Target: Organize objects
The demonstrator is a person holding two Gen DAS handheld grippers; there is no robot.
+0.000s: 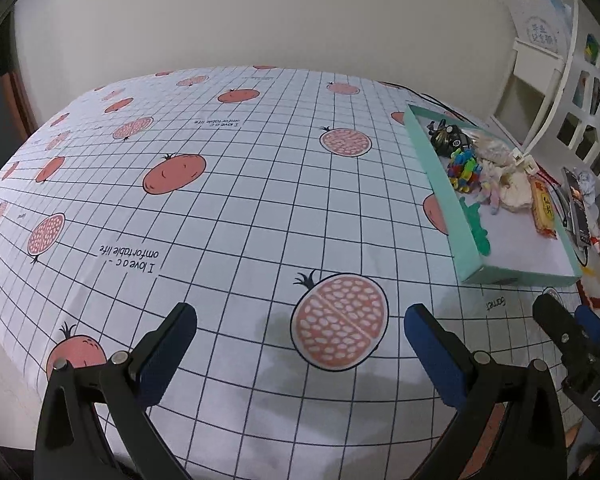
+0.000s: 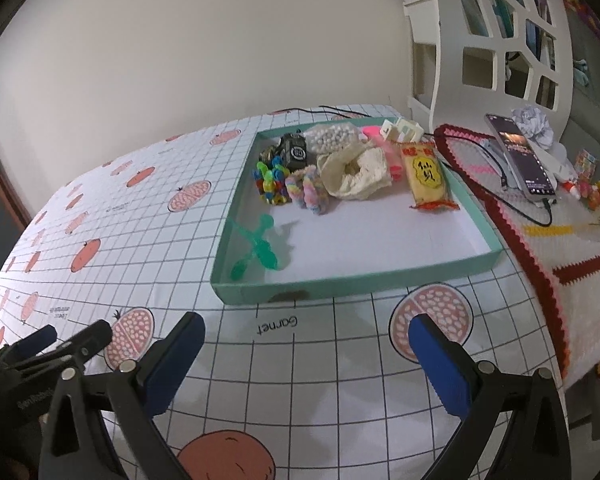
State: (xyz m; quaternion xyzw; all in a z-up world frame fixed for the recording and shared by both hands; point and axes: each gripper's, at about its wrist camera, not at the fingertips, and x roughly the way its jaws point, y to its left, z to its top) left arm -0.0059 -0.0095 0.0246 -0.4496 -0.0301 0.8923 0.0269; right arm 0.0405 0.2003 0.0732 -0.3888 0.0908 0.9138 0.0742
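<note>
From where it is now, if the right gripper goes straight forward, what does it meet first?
Probably the near wall of the teal tray; only bare tablecloth lies ahead of the open right gripper before it, though depth is uncertain.

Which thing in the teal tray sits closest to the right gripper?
The green plastic toy, alone by the teal tray's near-left corner; everything else is bunched along the far side, away from the right gripper.

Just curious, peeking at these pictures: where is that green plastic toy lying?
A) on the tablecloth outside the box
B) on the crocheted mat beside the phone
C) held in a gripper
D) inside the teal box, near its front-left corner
D: the green plastic toy lies on the white floor of the teal box, near its front-left corner; both grippers are open and hold nothing.
</note>
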